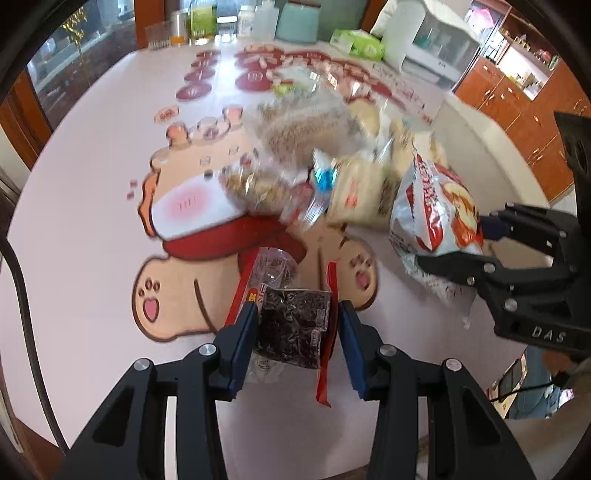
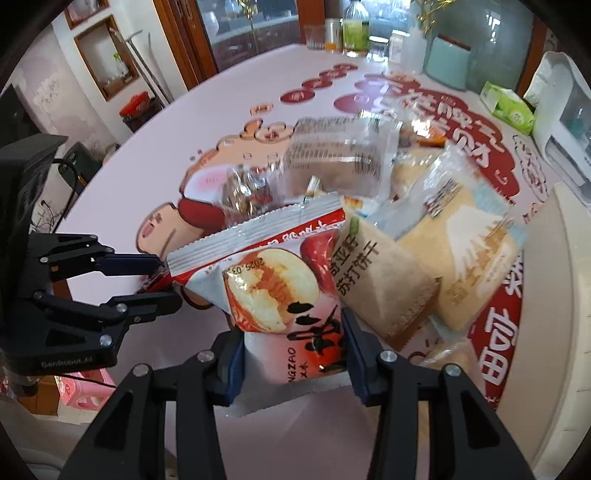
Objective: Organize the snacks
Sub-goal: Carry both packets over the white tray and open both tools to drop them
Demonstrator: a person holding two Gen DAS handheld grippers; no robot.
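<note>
My left gripper (image 1: 298,326) is shut on a small clear packet of dark snack with red edges (image 1: 293,321), held just above the table. From the right wrist view the left gripper (image 2: 166,278) shows at the left edge with a bit of red wrapper between its tips. My right gripper (image 2: 295,356) is shut on a silver-and-red packet printed with apple slices (image 2: 273,284); the left wrist view shows the same packet (image 1: 436,214) in the right gripper (image 1: 476,243). Behind both lies a heap of snack packets (image 1: 314,147), among them beige cracker packs (image 2: 384,280) and a clear wrapper (image 2: 332,155).
The table wears a pink cloth with a cartoon print (image 1: 92,184). Along its far edge stand glasses and bottles (image 1: 199,26), a teal container (image 2: 448,62), a green tissue pack (image 2: 509,103) and a white appliance (image 2: 569,122). Wooden cabinets (image 1: 517,107) stand beyond the table at right.
</note>
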